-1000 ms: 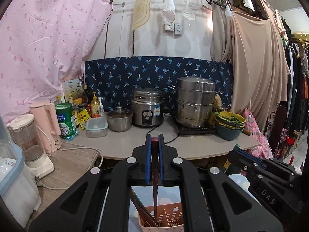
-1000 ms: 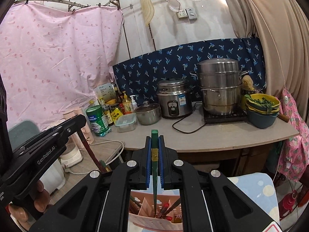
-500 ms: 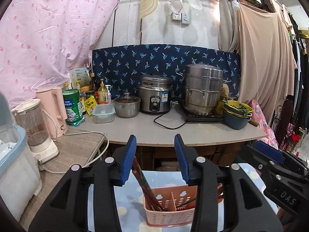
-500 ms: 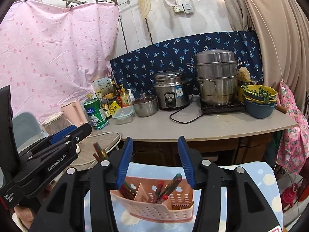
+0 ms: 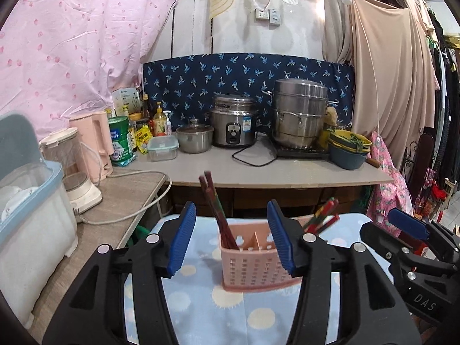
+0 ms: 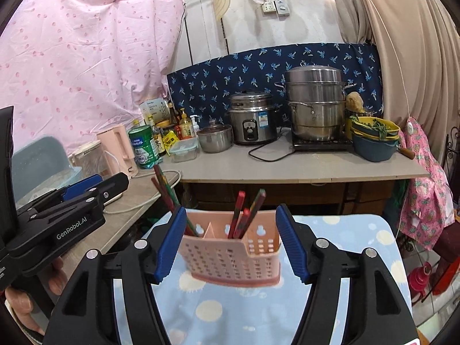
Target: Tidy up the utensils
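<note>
pink basket [image 5: 253, 261] on the dotted cloth [image 5: 201, 302], chopsticks [image 5: 214, 201] sorted into its end cells
left gripper [image 5: 231, 238] and right gripper [image 6: 230, 243] both opening, nothing between the jaws — sticks lean on the walls.

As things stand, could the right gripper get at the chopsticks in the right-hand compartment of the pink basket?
Probably yes. The right gripper faces the pink basket, its jaws opening with nothing gripped, and the chopsticks stick up above the rim with nothing in front of them. The left gripper sits off to the side.
</note>
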A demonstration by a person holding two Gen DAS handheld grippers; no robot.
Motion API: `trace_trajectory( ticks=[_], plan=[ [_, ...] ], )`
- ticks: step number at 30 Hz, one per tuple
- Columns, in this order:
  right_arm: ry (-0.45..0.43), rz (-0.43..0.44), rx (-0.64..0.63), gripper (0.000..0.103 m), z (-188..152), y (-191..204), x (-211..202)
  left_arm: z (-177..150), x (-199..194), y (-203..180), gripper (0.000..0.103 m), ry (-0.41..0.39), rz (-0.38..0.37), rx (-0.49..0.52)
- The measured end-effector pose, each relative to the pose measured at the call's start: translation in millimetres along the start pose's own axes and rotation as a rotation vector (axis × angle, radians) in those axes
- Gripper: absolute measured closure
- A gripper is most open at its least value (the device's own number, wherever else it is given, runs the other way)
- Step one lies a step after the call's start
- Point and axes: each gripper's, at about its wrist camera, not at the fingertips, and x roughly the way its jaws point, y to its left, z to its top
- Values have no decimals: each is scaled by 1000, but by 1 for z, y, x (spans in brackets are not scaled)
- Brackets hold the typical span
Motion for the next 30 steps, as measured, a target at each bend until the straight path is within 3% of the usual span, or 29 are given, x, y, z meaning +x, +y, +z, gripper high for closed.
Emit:
trace_trajectory(
  ticks=[11,30],
  plan=[
    [40,-20,-15,32,-44,3,-44,-45,-32,0,50,63,23,7],
    [94,-82,-36,19,-102,1,-86,-97,-73,-8,29,100,58,41]
  ],
)
